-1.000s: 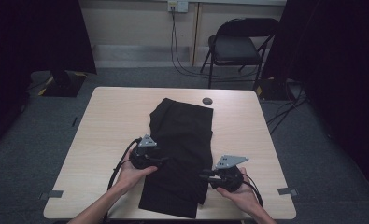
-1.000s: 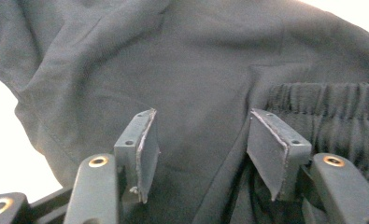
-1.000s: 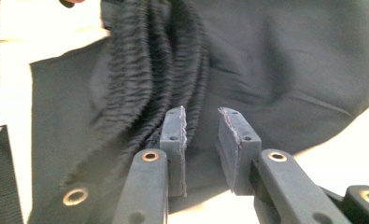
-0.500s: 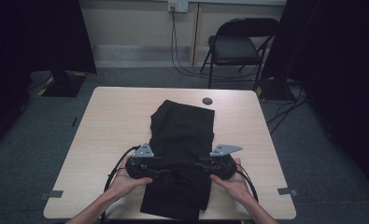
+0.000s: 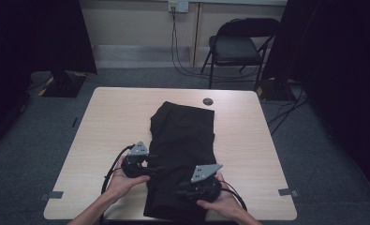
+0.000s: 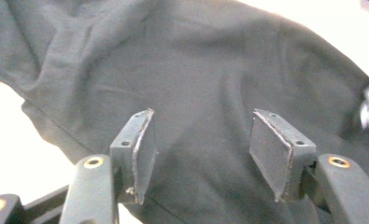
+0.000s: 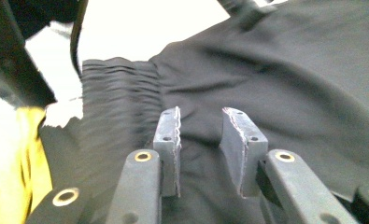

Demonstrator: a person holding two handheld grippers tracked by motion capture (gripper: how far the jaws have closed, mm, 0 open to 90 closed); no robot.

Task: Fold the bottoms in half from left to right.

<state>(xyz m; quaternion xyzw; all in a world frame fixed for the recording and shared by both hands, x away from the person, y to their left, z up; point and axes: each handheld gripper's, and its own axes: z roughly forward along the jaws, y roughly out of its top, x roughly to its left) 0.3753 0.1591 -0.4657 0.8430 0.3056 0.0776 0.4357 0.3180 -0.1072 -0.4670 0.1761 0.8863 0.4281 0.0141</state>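
I had both grippers down at the near end of the black garment (image 5: 182, 150), which lay lengthwise on the middle of the table (image 5: 107, 122), its near edge at the table's near edge and its far edge short of the far side. My right gripper (image 5: 185, 191) sat nearest to me, over the garment's near right part, pointing across the cloth toward my left hand (image 5: 119, 180). In the right gripper view its jaws stood a little apart with nothing pinched between the pads (image 7: 169, 130); they had just been opening, and wrinkled black fabric lay under and ahead of them, with a gathered band of cloth (image 7: 117, 93) to the left of the jaws. My left gripper (image 5: 157, 168) rested a little farther in, at the garment's left edge, pointing onto it. In the left gripper view its jaws stood wide apart above the fabric, clamping nothing, with pale tabletop showing beyond the cloth on both sides. The garment's surface between the two grippers was bare cloth. Past the garment's far right corner a small dark round disc (image 5: 208, 101) lay on the table, apart from the cloth. Beyond the table's far edge, on the grey floor, stood a black folding chair (image 5: 239, 47), with cables (image 5: 175, 47) hanging from a wall socket (image 5: 179, 5) beside it.
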